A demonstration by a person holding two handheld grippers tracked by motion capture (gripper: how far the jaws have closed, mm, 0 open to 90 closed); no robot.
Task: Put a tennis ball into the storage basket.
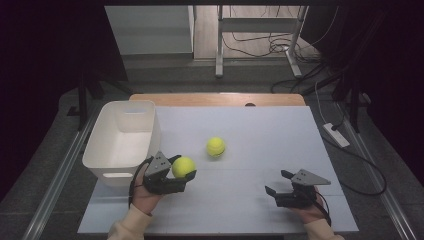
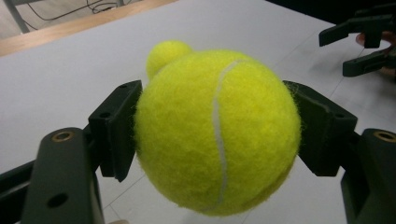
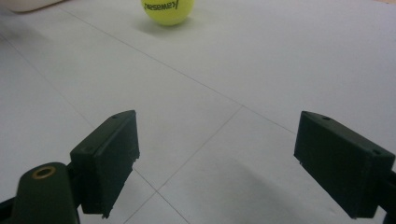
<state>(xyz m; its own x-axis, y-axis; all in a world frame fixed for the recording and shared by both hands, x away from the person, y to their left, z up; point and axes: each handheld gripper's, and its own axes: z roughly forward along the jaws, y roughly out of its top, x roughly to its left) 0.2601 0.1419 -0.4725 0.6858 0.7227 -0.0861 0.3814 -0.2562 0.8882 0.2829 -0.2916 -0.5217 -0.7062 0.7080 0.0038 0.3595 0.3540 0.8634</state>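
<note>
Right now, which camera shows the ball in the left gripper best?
The left gripper view: the held ball looms close, clamped between both black jaws. The high view shows it small beside the white bin.

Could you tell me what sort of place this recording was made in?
Probably a lab or workshop data-collection station: a table covered in white sheet, loose cables on the floor behind, a metal frame stand, and dark curtains at the sides.
</note>
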